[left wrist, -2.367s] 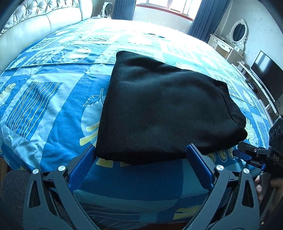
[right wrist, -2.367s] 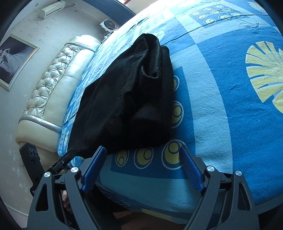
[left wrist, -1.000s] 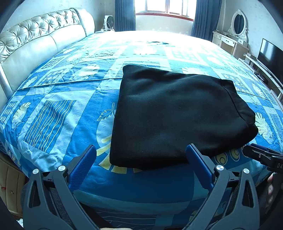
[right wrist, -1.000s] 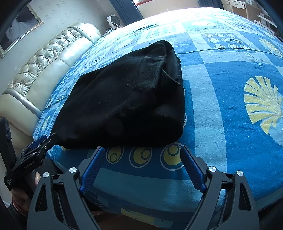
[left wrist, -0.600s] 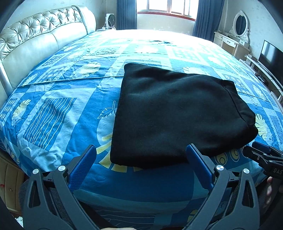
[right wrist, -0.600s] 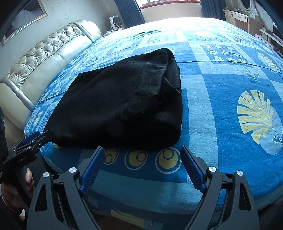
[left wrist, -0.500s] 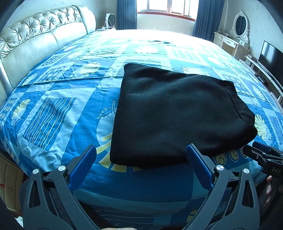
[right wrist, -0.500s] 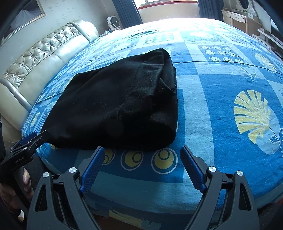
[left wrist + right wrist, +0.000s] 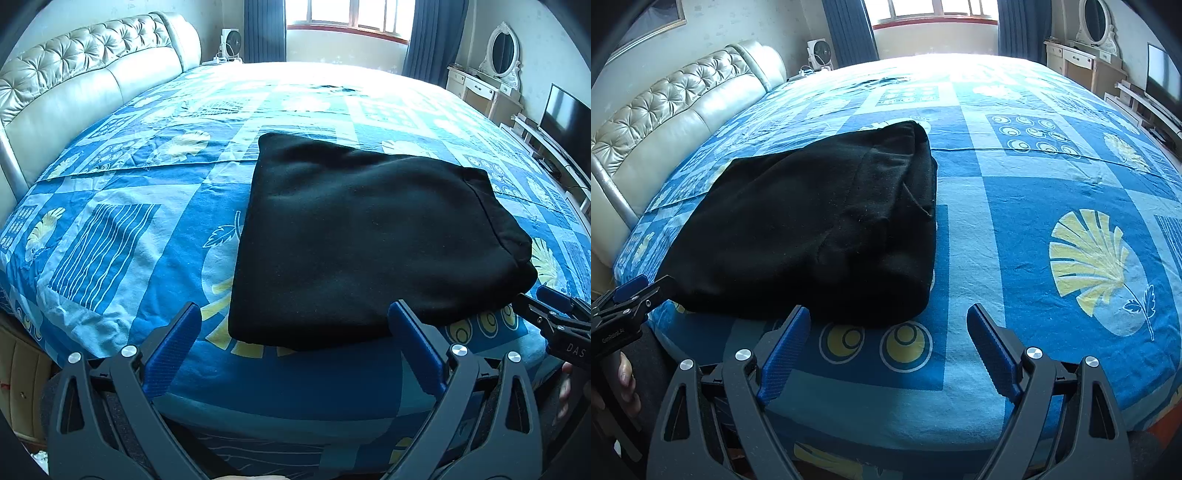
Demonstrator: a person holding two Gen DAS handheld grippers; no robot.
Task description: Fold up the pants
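Both views had drawn back and levelled since earlier frames. Pants (image 9: pixel 369 236) lay folded on bed (image 9: pixel 122 236). Left tool (image 9: pixel 295 332) and right tool (image 9: pixel 888 332) gaped wide, empty. Folding looked complete.

The pants (image 9: pixel 369 236) are plain black, no print at all. The bedspread (image 9: pixel 140 206) is a blue patchwork of light and dark squares with pale yellow leaves, white stripes and yellow rings. Headboard (image 9: pixel 88 74) is tufted cream, curtains (image 9: pixel 264 29) navy, gripper fingers (image 9: pixel 785 350) bright blue on dark grey.
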